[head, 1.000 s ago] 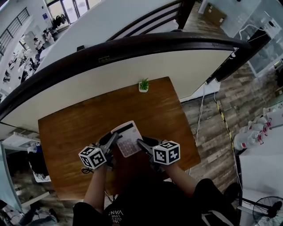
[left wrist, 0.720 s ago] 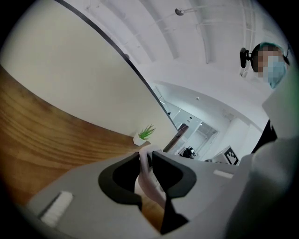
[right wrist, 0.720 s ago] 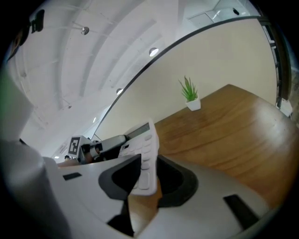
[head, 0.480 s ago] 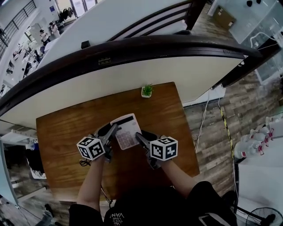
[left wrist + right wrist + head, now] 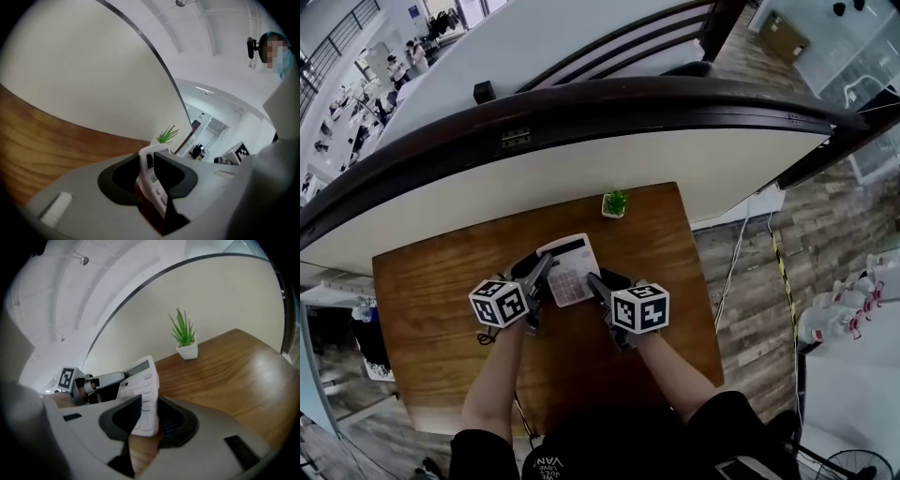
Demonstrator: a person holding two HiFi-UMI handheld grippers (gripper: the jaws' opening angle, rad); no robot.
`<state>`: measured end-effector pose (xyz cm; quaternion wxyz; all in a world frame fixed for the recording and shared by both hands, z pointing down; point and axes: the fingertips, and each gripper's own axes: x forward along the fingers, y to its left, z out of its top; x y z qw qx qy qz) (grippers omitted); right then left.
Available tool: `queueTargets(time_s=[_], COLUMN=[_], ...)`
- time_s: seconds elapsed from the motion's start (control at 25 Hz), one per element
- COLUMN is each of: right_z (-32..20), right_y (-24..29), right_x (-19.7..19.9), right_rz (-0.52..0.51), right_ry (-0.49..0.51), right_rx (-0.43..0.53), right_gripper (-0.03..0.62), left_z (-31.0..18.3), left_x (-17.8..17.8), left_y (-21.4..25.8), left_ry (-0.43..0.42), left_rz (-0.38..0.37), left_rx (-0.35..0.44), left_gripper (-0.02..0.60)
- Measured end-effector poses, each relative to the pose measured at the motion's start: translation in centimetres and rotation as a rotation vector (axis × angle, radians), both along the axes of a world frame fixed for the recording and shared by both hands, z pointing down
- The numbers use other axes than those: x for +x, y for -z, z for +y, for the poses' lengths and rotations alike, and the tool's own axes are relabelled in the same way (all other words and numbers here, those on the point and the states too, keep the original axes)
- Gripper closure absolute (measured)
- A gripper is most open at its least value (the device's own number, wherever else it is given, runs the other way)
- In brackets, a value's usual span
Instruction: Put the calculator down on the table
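Calculator (image 5: 571, 276) held edgewise — left gripper (image 5: 546, 269) jaws opening on it, right gripper (image 5: 593, 280) clamped.

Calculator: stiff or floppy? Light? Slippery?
Calculator looks stiff: gripped only at two edges, it stays flat. Probably light, being thin plastic. Smooth casing could slip: the left gripper is opening its jaws, an edge between them.

Bright, even indoor light, a soft sheen on the table (image 5: 243, 362), heavy fisheye bending, dark corners and blurred near foreground

Plant (image 5: 615, 203) at far table (image 5: 431, 309) edge, behind calculator (image 5: 572, 274).
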<state>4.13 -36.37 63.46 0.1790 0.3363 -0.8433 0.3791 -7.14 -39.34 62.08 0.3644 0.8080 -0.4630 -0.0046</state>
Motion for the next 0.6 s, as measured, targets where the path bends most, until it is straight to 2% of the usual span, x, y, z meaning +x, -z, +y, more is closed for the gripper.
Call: queueTargets(time_s=[0.32, 0.6], right_z=[-2.9, -5.4], right_y=[-1.0, -1.1], right_x=[-0.6, -2.0], right_rz=[0.024, 0.052], right_ry=[-0.009, 0.005], right_rx=[0.004, 0.037], right_gripper=[0.487, 0.487], left_z=[-3.6, -6.0], left_x=[-0.4, -1.8], left_y=[-0.9, -1.3], left_ry=[-0.020, 0.033], left_rz=[-0.086, -0.131], left_rx=[-0.008, 0.016], left_gripper=[0.491, 0.483])
